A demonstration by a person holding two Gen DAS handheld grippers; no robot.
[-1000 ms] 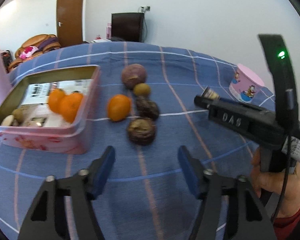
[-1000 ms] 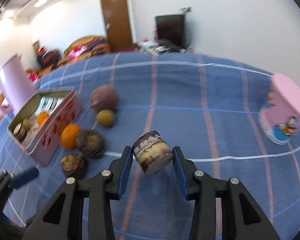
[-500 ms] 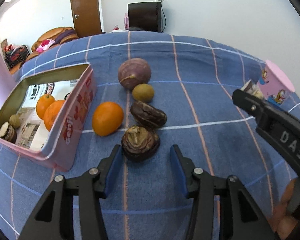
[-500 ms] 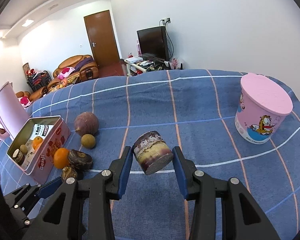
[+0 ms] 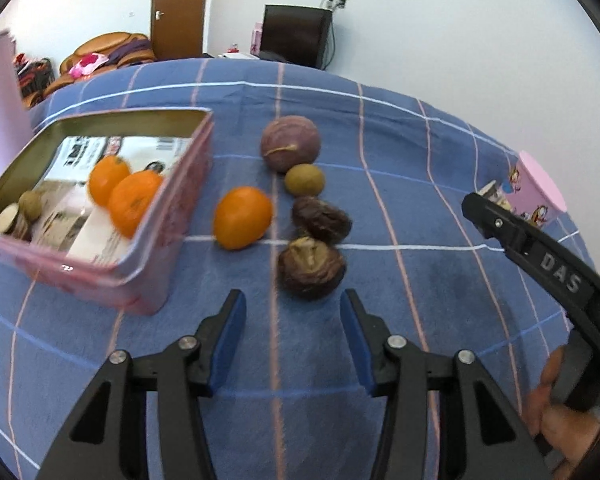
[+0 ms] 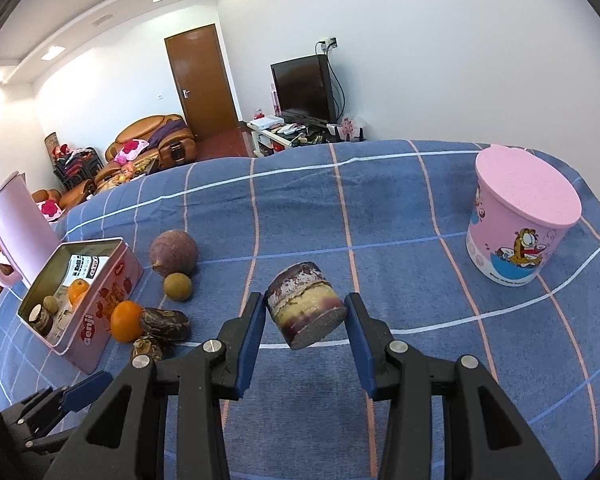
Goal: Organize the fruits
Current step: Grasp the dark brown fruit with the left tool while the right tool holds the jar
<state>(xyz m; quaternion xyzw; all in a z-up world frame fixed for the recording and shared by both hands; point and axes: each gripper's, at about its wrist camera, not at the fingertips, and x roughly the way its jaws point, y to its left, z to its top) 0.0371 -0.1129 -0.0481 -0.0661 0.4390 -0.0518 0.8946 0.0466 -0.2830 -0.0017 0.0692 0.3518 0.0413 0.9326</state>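
Note:
My left gripper (image 5: 292,314) is open and hangs low over the blue checked cloth. A wrinkled brown fruit (image 5: 311,268) lies just ahead of its fingertips, untouched. Beyond it are a dark wrinkled fruit (image 5: 321,218), an orange (image 5: 242,216), a small greenish-brown fruit (image 5: 304,179) and a round purple fruit (image 5: 290,148). The open pink tin (image 5: 172,208) on the left holds two oranges and small pieces. My right gripper (image 6: 306,312) is shut on a short purple-and-yellow cut piece (image 6: 306,310), held above the cloth to the right of the fruits (image 6: 166,322).
A pink cartoon cup (image 6: 520,232) stands upside down at the right of the table. A pink pitcher (image 6: 8,224) stands behind the tin (image 6: 96,320). A hand (image 5: 560,412) holds the right gripper's handle. The blue cloth (image 6: 380,208) covers the whole table.
The left jaws narrowed and the gripper moved closer to the wrinkled brown fruit, then eased back slightly while rolling. The right gripper kept hold of the cut piece and tilted upward.

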